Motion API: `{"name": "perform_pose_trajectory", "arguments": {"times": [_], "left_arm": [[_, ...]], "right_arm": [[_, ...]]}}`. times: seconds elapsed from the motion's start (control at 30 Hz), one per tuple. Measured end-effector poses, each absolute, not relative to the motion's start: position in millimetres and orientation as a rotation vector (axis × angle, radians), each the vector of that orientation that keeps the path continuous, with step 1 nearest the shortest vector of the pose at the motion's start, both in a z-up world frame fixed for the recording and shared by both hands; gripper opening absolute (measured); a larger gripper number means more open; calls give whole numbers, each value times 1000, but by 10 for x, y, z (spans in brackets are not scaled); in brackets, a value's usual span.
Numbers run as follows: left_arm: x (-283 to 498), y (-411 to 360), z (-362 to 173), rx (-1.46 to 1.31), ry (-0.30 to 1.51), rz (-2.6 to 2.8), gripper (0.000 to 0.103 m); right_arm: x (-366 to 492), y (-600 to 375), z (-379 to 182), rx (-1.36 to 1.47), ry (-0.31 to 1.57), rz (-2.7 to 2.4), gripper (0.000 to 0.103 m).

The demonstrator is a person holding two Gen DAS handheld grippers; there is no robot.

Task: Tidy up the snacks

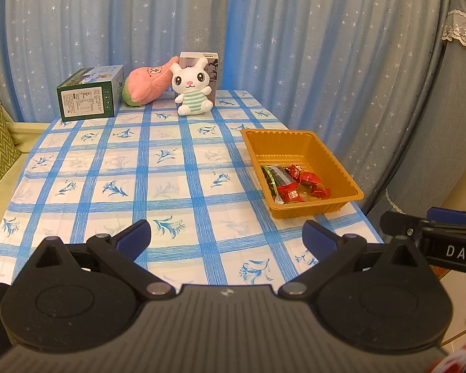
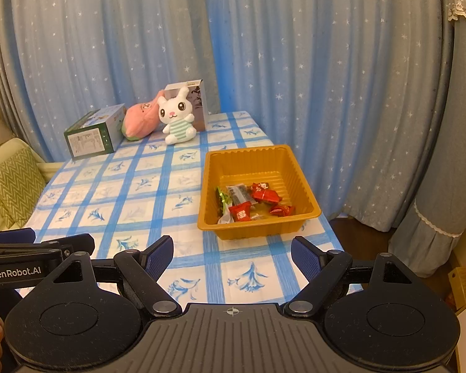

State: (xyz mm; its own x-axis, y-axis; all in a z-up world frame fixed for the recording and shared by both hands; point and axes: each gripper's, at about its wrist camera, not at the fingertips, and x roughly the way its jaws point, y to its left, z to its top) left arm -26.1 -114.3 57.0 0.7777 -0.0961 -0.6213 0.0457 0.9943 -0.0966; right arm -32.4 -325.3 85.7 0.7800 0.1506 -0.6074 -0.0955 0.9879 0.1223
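We hold our left gripper (image 1: 226, 237) and right gripper (image 2: 232, 254) above the near end of a blue-checked table (image 1: 158, 168), both jaws spread wide with nothing between them. The wrapped snacks (image 2: 248, 203) lie inside a golden tray (image 2: 307, 214) at the table's right edge, ahead of us

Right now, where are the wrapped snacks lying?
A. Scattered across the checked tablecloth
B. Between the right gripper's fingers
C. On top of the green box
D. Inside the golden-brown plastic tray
D. The red-wrapped snacks and the other packets all sit in the bottom of the golden-brown tray; the blue checked tablecloth around it shows no loose wrappers, and both the left gripper and the right gripper are open and hold nothing.
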Motion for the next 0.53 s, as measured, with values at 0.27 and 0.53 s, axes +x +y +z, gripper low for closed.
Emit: {"name": "perform_pose_trajectory", "arguments": {"times": [0.27, 0.53], "left_arm": [[-254, -1139, 569, -76, 676, -78, 103], [-270, -1156, 542, -80, 658, -87, 103]], "right_arm": [[-324, -3258, 854, 87, 663, 134, 83], [-328, -3265, 849, 90, 665, 132, 83]]}}
